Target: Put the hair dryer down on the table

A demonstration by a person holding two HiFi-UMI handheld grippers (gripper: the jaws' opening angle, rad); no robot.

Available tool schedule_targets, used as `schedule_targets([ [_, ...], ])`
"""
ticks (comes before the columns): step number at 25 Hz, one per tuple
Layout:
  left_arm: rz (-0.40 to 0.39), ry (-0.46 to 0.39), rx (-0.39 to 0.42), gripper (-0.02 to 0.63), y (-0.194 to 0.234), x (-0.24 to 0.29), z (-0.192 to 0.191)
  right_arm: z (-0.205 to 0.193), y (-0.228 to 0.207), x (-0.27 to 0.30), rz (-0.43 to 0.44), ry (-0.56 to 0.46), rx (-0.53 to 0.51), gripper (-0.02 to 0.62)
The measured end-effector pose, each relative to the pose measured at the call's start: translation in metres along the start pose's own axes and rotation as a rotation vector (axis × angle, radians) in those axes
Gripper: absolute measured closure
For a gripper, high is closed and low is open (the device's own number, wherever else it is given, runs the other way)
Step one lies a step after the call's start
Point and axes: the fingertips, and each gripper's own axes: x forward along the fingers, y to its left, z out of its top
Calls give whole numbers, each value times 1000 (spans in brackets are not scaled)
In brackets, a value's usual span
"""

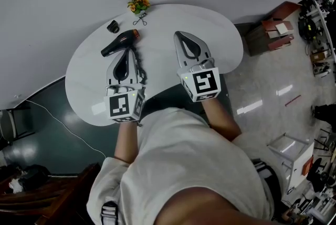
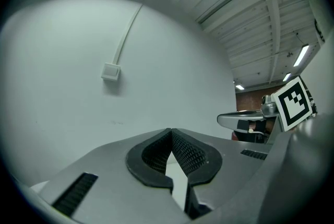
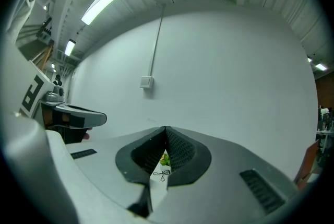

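We record the left gripper (image 1: 127, 51) with fingers closed tip to tip and holding nothing. The right gripper (image 1: 177, 35) has fingers likewise closed and empty. Both hang over the white table (image 1: 220, 35).

- **Hair dryer (image 1: 118, 44):** it lies on the table just beyond the left fingers' tips, free of both grippers. Its long axis slants across them, with the black end near-left and the copper-coloured end far-right.
- **Dark cord (image 1: 138, 65):** it trails back along the right side of the left fingers.
- **Small black piece (image 1: 113, 26):** it sits beyond the hair dryer.
- **Flowers (image 1: 138, 4) and a thin black wire item (image 1: 139, 21):** we see both further ahead, between the two pairs of fingers.
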Motion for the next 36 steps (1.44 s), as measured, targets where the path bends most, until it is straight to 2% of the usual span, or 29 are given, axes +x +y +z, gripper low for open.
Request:
schedule_targets([
  [10,-30,-2,-15,589,-4,4,-3,-5,0,0,-12,13,10,597],
  [15,-40,-1,-26,589,-4,7,-4,1,0,1,6,-24,0,597],
  [25,-60,-2,-40,589,-10,4,-7,-10,-3,-8,-15,15,15,597],
  [36,-108,1,-42,589,-41,4,-11,-12,-21,-38,-58,16,13,597],
])
